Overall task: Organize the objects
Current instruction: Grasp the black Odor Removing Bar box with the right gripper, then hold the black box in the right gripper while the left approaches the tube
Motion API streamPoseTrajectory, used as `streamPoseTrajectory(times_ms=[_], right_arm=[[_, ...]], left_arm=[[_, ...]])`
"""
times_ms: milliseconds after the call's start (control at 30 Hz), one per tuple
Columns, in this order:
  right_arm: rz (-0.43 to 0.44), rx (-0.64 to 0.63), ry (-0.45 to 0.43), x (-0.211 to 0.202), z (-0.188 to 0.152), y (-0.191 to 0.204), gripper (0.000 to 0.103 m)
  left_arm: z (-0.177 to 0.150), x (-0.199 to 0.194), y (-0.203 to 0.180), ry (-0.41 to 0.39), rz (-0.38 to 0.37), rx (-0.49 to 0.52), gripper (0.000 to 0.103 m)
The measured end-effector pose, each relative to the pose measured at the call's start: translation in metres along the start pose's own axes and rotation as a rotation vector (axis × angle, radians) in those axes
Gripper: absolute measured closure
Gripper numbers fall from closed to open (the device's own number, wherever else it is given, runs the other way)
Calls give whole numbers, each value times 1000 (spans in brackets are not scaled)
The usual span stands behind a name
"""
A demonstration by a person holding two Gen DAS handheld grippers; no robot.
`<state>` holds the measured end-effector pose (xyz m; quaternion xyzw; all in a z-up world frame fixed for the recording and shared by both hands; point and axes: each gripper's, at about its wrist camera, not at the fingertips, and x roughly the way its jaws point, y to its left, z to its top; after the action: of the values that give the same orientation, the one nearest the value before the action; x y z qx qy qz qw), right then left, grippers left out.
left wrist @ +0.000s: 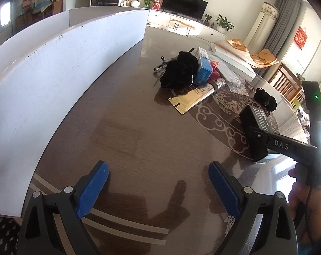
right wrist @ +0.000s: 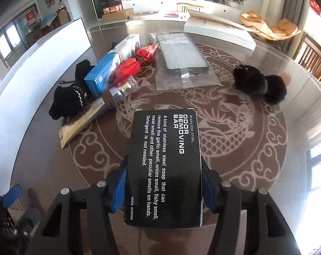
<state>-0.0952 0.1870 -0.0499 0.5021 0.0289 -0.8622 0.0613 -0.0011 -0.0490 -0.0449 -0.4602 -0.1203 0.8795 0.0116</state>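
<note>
My right gripper (right wrist: pixel 163 170) is shut on a black odor-removing-bar box (right wrist: pixel 164 165), held just above the round table; the box also shows in the left wrist view (left wrist: pixel 256 125). My left gripper (left wrist: pixel 158 170) is open and empty over bare table near the white board (left wrist: pixel 54 80). A pile lies further out: a black glove (right wrist: pixel 69 99), a blue box (right wrist: pixel 103 74), a red packet (right wrist: pixel 135 63), a gold tube (right wrist: pixel 90 116) and a bagged phone case (right wrist: pixel 181 57). A black furry item (right wrist: pixel 260 85) lies to the right.
A white board stands along the table's left side. A long white box (right wrist: pixel 220 31) lies at the far edge. Wooden chairs (right wrist: pixel 315 59) stand at the right. A TV cabinet (right wrist: pixel 181 6) and plants are behind.
</note>
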Motion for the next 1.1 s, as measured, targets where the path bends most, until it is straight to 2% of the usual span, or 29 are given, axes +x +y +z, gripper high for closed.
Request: streamPoseTrajectory(times_ms=[100, 233, 267, 333, 367, 567, 667, 1100], right_arm=[[-43, 13, -33, -16, -28, -29, 44], [-34, 29, -93, -29, -55, -55, 42], [-42, 33, -102, -30, -58, -60, 38], [-64, 39, -109, -27, -62, -67, 14], [-70, 38, -111, -24, -63, -70, 11], [-58, 45, -114, -17, -62, -73, 6], [-52, 37, -105, -14, -62, -72, 0], [-52, 38, -104, -14, -62, -72, 0]], left_arm=[[-1, 1, -5, 6, -2, 22, 7], [-4, 6, -12, 24, 9, 55, 7], [-4, 6, -13, 25, 11, 62, 7], [-5, 6, -15, 23, 10, 72, 7], [-5, 5, -15, 24, 8, 75, 7], [-5, 8, -19, 40, -7, 91, 7], [-6, 9, -23, 42, -13, 106, 7], [-7, 10, -29, 51, -22, 133, 7]])
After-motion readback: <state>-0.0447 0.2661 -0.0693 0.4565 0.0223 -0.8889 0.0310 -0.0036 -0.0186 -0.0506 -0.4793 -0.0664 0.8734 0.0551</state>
